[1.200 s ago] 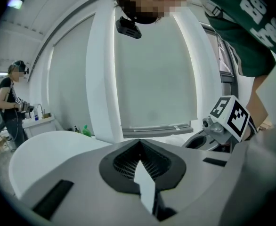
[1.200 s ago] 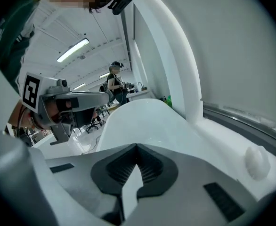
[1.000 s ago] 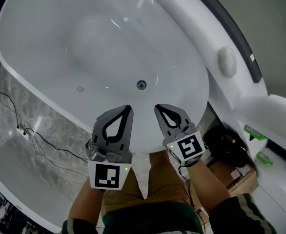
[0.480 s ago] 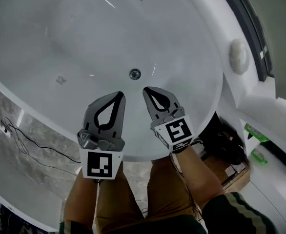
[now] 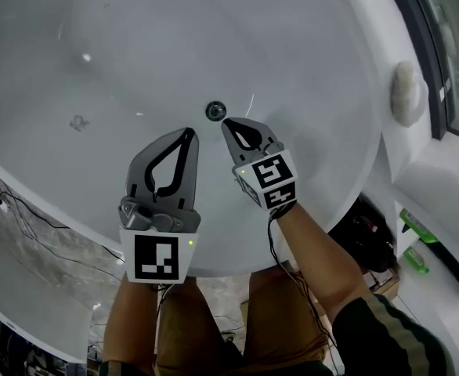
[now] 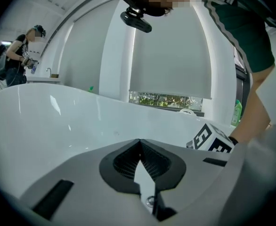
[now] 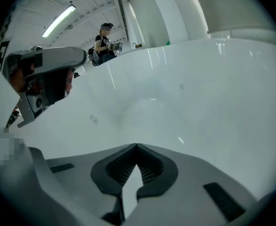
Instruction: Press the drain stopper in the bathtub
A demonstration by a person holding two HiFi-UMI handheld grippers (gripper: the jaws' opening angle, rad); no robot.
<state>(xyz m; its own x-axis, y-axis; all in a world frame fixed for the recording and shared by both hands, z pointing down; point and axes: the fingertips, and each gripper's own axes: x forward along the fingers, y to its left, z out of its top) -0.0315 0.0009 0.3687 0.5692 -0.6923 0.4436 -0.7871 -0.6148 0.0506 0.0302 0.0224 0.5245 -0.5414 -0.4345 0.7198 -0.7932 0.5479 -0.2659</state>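
A small round metal drain stopper point(image 5: 215, 110) sits in the floor of the white bathtub point(image 5: 308, 61). In the head view my right gripper point(image 5: 226, 122) reaches down into the tub, its shut tip just right of and below the stopper, apart from it. My left gripper point(image 5: 187, 133) hangs beside it to the left, also shut, tip a little short of the stopper. In the left gripper view the jaws point(image 6: 139, 141) meet at their tips with nothing between them. The right gripper view shows the same closed jaws point(image 7: 136, 146) over the tub's white wall; the stopper is hidden there.
A round white knob point(image 5: 406, 92) sits on the tub's far right rim. Green bottles point(image 5: 414, 229) and a dark bag point(image 5: 368, 237) stand on the floor at the right. Black cables point(image 5: 26, 214) trail over the marble floor at left. A person point(image 7: 103, 42) stands beyond the tub.
Both grippers have sunk into the tub. The right gripper's tip has closed in on the drain stopper, from well below it to right beside it. Both stayed shut.
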